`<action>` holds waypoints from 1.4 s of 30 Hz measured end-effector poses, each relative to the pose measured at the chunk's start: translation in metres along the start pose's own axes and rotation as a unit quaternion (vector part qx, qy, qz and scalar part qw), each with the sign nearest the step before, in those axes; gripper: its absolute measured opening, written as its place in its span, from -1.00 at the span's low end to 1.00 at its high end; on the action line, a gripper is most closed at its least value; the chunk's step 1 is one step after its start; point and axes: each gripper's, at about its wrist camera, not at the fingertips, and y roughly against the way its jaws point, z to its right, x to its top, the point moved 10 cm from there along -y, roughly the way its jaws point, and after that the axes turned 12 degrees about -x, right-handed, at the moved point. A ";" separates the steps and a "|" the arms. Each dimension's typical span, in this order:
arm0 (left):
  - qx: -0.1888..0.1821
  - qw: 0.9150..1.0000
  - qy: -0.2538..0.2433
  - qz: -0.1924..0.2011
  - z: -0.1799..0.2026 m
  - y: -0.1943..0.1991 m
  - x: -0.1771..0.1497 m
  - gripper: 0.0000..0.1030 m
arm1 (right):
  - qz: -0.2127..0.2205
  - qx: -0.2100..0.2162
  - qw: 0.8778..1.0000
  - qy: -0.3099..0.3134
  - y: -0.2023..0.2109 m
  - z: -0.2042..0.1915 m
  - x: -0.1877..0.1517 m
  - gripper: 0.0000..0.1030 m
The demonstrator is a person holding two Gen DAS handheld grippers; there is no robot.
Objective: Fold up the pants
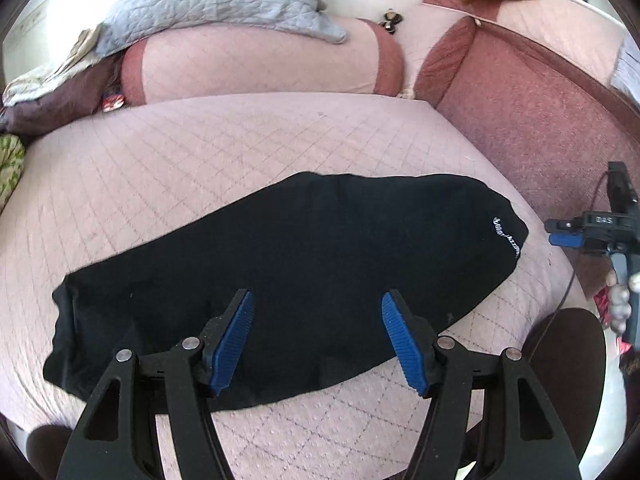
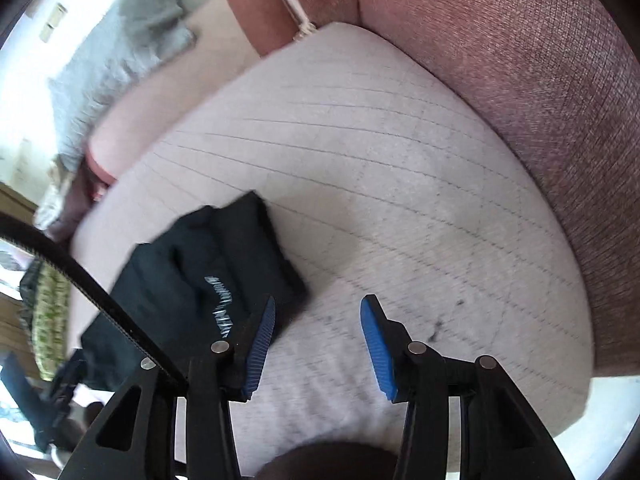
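Pants (image 1: 280, 272) whole in left view, cropped in right.

Black pants (image 1: 288, 280), folded into one long flat band, lying crosswise on the pink quilted cushion (image 1: 200, 152). Small white lettering near one end. Fabric smooth, edges roughly aligned.

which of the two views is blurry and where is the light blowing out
Left wrist view: sharp, the black pants and quilted cover crisp; glare at the upper left and far right edges. Right wrist view: motion-smeared, the pants and white lettering streaked; washed out at the upper left wall. Both bend the cushion edges, fisheye style.
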 end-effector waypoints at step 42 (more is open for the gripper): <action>0.036 0.986 0.164 0.013 -0.129 0.024 0.006 -0.68 | 0.022 0.132 0.987 0.093 -0.051 -0.184 -0.065 0.16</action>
